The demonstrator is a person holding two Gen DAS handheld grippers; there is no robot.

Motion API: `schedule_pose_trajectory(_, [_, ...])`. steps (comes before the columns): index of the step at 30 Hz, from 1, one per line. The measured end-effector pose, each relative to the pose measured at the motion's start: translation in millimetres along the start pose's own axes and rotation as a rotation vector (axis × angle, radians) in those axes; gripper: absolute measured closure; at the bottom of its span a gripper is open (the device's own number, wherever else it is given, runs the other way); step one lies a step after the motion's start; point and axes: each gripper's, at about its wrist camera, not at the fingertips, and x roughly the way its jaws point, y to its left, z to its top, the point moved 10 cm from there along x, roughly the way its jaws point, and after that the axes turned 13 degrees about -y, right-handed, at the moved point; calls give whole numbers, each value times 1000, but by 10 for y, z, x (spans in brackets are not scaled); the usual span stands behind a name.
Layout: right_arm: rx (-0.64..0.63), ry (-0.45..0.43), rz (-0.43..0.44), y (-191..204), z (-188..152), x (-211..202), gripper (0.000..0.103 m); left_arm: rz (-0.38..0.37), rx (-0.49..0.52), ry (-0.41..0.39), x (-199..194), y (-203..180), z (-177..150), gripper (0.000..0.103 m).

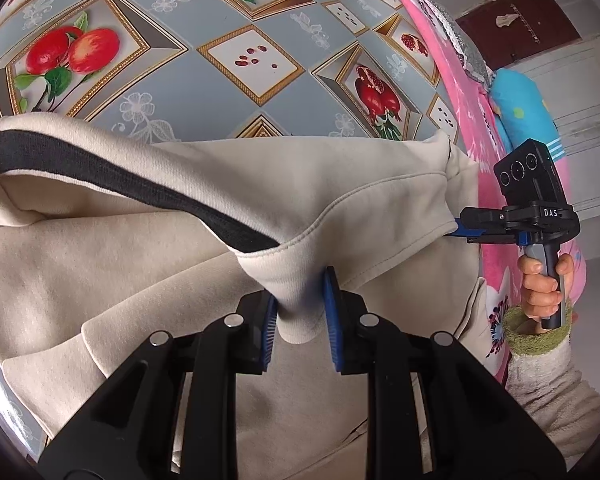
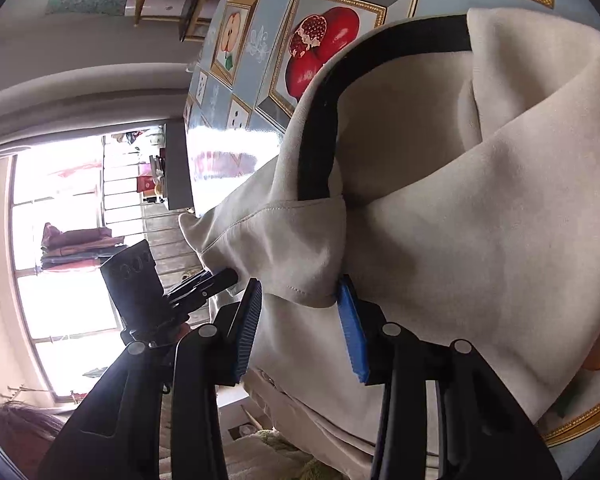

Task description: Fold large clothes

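In the left wrist view the left tool (image 1: 300, 316) pinches the cream top (image 1: 148, 272) on the fruit-print counter (image 1: 220, 92) at lower middle, and at right a hand (image 1: 544, 284) holds the "DAS" right tool (image 1: 460, 228) level, while in the right wrist view the right tool (image 2: 300, 324) pinches a fold of cream top (image 2: 460, 220) at lower middle.

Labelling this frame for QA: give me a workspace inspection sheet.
Surface: tablecloth, blue-grey with framed fruit prints, part covered.
Job's things: beige garment with black stripe, partly lifted, folds bunched.
Clutter: nothing seen on the table.
Grippers: left claw shut on a bunched fold; right claw pinching the garment's edge, held by a hand.
Cables: nothing seen.
Surroundings: pink cloth at the table's edge, blue pillow, dark door, bright window.
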Motion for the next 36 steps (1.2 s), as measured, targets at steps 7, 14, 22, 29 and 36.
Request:
schedule_pose_trajectory(7, [-56, 26, -29, -26, -104, 166, 86, 20, 43, -13, 17, -5, 35, 87])
schedule_pose_trajectory(14, [-349, -64, -199, 231, 5, 201, 92, 132, 224, -112, -14, -21, 316, 96])
schedule_pose_trajectory(22, [-508, -141, -320, 336, 497, 371, 92, 259, 400, -164, 143, 26, 669, 97])
schedule_pose_trajectory(29, [-609, -128, -293, 256, 337, 305, 92, 246, 448, -138, 86, 25, 397, 97])
schedule_pose_trajectory(36, [-563, -190, -289, 259, 325, 260, 77, 231, 418, -127, 107, 42, 406, 96])
